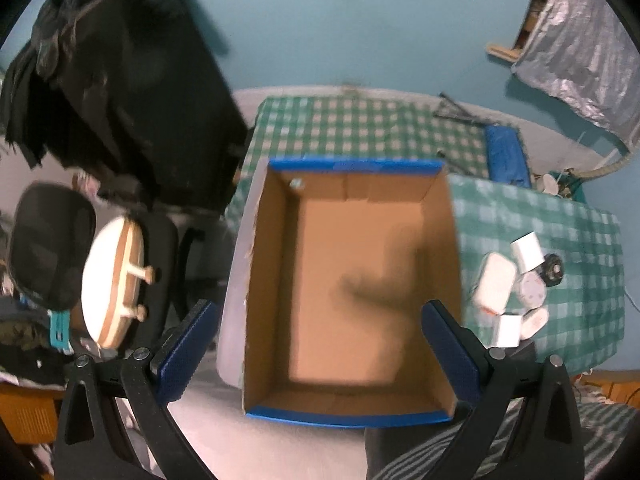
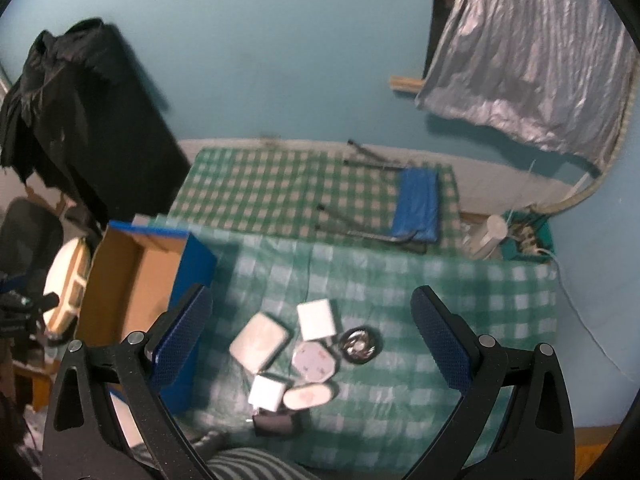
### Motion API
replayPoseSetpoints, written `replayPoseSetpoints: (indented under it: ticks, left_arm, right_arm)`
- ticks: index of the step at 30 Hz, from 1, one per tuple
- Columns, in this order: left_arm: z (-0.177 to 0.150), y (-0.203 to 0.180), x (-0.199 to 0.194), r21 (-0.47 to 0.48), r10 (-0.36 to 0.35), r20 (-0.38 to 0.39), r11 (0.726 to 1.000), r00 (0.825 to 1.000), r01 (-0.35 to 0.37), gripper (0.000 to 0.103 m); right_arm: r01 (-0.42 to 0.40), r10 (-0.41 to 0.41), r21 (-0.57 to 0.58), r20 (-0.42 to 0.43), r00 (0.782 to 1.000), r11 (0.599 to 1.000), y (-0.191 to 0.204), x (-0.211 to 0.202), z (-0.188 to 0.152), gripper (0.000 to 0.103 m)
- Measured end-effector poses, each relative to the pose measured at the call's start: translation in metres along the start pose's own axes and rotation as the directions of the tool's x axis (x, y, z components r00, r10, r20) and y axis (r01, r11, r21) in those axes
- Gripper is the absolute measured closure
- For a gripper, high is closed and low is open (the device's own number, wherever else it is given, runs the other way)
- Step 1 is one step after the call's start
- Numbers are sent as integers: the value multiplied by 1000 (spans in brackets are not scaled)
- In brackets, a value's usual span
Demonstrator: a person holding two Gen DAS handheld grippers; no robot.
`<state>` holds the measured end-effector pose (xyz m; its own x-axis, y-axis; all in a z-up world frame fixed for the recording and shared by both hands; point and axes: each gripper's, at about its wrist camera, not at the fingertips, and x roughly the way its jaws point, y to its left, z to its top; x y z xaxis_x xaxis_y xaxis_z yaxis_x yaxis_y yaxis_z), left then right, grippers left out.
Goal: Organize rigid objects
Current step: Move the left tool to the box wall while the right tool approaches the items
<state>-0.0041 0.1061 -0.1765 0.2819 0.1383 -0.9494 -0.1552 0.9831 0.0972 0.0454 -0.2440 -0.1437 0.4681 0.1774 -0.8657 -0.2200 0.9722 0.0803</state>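
Both jaws spread wide; left gripper (image 1: 320, 350) above box (image 1: 348, 168), gadgets (image 2: 296, 352) beside it.

L gripper (image 1: 320, 354): jaws spread wide, nothing between them, blue pads (image 1: 184, 354) facing each other, pointing down and fwd. R gripper (image 2: 312, 338): same, jaws wide apart, holding nothing, blue pads (image 2: 438, 342) facing in, tilted down. Black frames w/ bolts behind both claws. Person's hands not visible in either wrist view.

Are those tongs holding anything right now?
No. Both the left tongs and right tongs are open and empty, above the cardboard box and small objects.
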Motion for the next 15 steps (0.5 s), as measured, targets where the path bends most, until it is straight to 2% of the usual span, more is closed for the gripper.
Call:
replayPoseSetpoints:
  ticks: [6, 11, 15]
  left_arm:
    - [-18, 33, 48, -53, 30, -115, 998, 993, -36, 1]
    - [-33, 55, 80, -59, 57, -176, 996, 983, -68, 4]
    - [-41, 69, 103, -70, 44, -219, 996, 975, -61, 6]
  right_arm:
    - [-38, 35, -22, -95, 995, 999, 1, 47, -25, 5]
    - [-57, 47, -53, -167, 985, 997, 4, 77, -46, 5]
    - [-63, 47, -61, -226, 973, 996, 5, 98, -62, 5]
